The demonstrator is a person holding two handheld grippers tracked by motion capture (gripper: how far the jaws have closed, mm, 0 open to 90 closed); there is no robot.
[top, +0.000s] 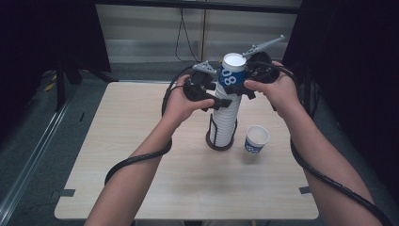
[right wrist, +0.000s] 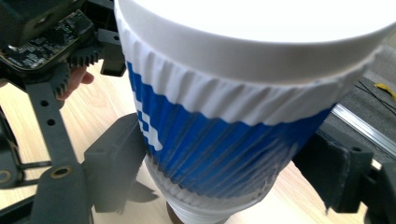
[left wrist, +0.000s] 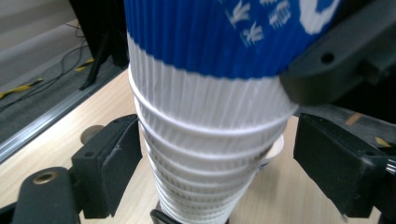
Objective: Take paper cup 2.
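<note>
1. Two hand-held black two-jaw grippers meet at a tall stack of ribbed white paper cups [top: 223, 120], which stands in a dark round holder [top: 220, 143] near the middle of the pale wooden table [top: 141, 183]
2. Topmost on the stack is a blue-and-white ribbed paper cup [top: 232, 70], rim up
3. On the stack's left side, the left gripper [top: 217, 101] has its jaws spread around the white cups just below the top cup; in the left gripper view both pads stand apart from the ribbed wall
4. On the stack's right side, the right gripper [top: 241, 88] brackets the blue band of the top cup [right wrist: 224, 140]; whether its pads touch the cup cannot be told
5. Just right of the stack's base stands a single small blue-and-white paper cup [top: 256, 140], upright on the table
</note>
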